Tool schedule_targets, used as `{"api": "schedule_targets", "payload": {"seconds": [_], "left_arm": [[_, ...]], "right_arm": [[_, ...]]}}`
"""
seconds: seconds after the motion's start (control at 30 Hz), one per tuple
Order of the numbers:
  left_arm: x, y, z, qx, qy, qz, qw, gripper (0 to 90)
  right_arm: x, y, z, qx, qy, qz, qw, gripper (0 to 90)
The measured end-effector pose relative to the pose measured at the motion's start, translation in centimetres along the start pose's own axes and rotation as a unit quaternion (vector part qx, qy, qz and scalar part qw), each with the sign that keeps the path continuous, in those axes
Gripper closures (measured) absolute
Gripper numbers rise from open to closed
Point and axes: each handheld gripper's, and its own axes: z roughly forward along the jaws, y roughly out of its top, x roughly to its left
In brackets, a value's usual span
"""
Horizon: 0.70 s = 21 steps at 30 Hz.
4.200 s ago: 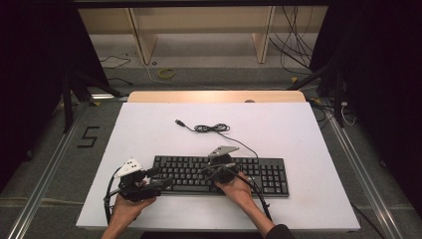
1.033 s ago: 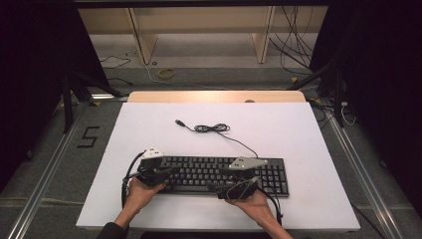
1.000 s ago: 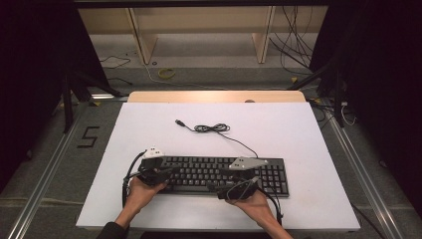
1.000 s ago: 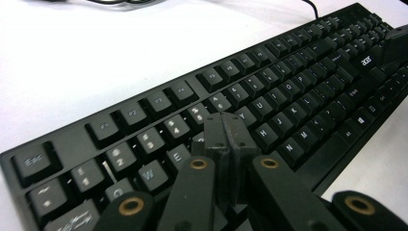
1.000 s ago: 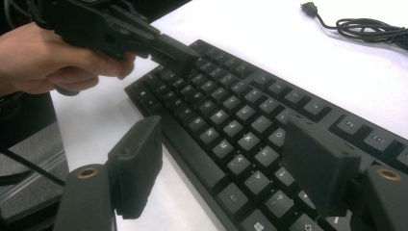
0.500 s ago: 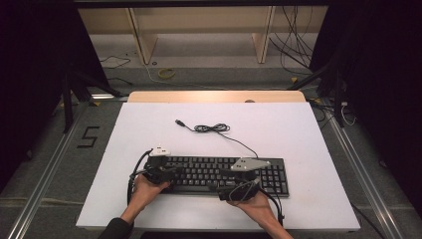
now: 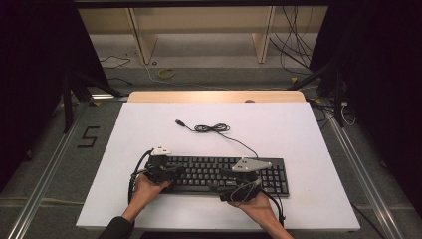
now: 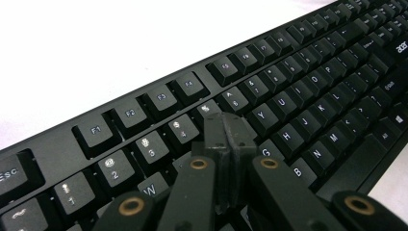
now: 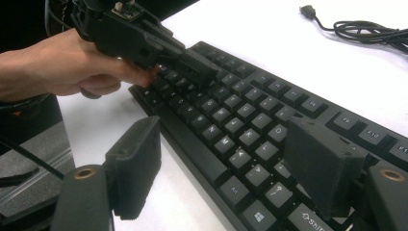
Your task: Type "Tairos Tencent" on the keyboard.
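Note:
A black keyboard point(image 7: 209, 172) lies across the near part of the white table point(image 7: 298, 129). My left gripper point(image 7: 181, 172) is shut, and its closed tips point(image 8: 226, 127) rest on the keys around 5, R and T of the keyboard point(image 8: 308, 86). My right gripper point(image 7: 226, 188) is open near the keyboard's front edge, pointing left. In the right gripper view its jaws point(image 9: 226, 144) straddle that edge: one jaw hangs over the bare table, the other over the bottom key rows point(image 9: 250, 110). The left gripper point(image 9: 204, 71) also appears there, held by a hand.
The keyboard's cable point(image 7: 211, 128) lies coiled behind it, ending in a loose USB plug point(image 9: 308, 10). A wooden strip point(image 7: 216, 97) runs along the table's far edge. Shelves and floor cables lie beyond, and a "5" mark point(image 7: 88, 137) is on the floor at left.
The left gripper has slid right, from the keyboard's left end onto the keys. The right gripper moved right and nearer the front edge earlier, and has barely shifted in the last second.

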Motion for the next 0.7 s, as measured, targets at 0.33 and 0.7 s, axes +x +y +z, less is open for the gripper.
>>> {"api": "schedule_targets", "payload": {"seconds": [0.33,0.7], "left_arm": [[0.07,-0.05,0.4,0.005,-0.003,-0.003,1.0,89.0],[-0.05,-0.08,0.33,0.003,0.001,0.0,1.0,88.9]], "right_arm": [[-0.11,0.0,-0.15,-0.001,-0.001,0.001,1.0,30.0],[-0.51,0.0,-0.18,-0.003,-0.009,0.004,0.9999,30.0]]}}
